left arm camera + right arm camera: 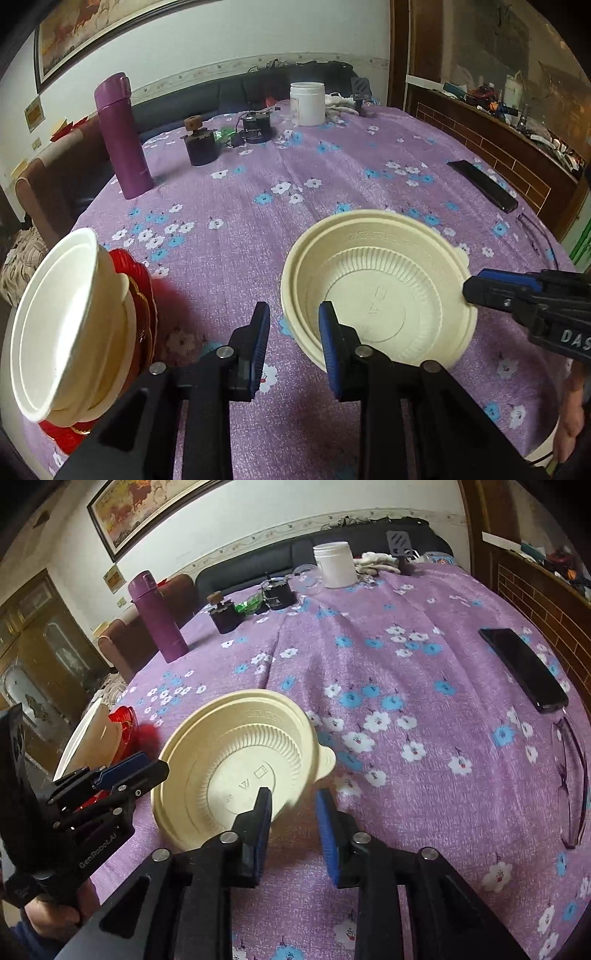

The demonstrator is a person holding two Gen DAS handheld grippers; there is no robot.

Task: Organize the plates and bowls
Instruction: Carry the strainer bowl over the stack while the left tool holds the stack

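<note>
Left gripper [293, 334] low in frame, jaws parted a little — the cream bowls' [376, 288] near rim between them, unclamped. Right gripper [293, 819] likewise slightly apart at the opposite rim. The nested bowls sit mid-tablecloth [332, 177].

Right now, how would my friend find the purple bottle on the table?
Start at the round table with the purple flowery cloth. Look to its far left edge, left of the little dark jars. The purple bottle stands upright there, the tallest thing on the table.
</note>
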